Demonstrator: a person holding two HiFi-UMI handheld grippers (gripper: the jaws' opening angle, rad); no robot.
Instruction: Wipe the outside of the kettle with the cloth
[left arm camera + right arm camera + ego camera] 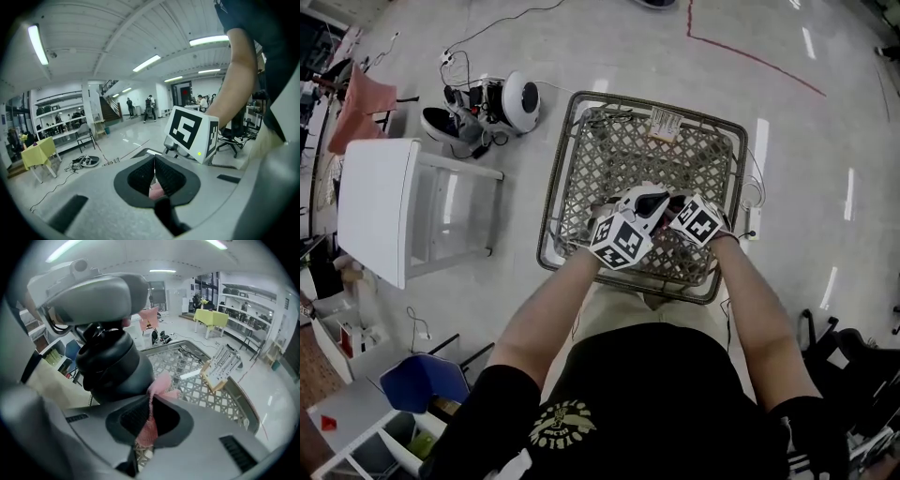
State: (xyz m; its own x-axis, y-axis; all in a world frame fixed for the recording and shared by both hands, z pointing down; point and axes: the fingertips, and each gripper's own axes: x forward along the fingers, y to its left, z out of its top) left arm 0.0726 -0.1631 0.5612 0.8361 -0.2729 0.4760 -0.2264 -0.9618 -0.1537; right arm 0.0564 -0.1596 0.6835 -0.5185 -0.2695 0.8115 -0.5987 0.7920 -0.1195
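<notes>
Wiping looks under way: the right claw (149, 413) pinches the pink cloth (161, 383), whose free end lies against the dark kettle (112, 366) at the near edge of the lattice table (553, 187). How much is already clean I cannot tell. The left claw (154, 168) is pressed together, close beside the kettle. A slatted wooden piece (222, 364) lies well apart, by the far edge

surface: lattice table (619, 155) | on it: small rack (664, 122) (far edge)
</notes>
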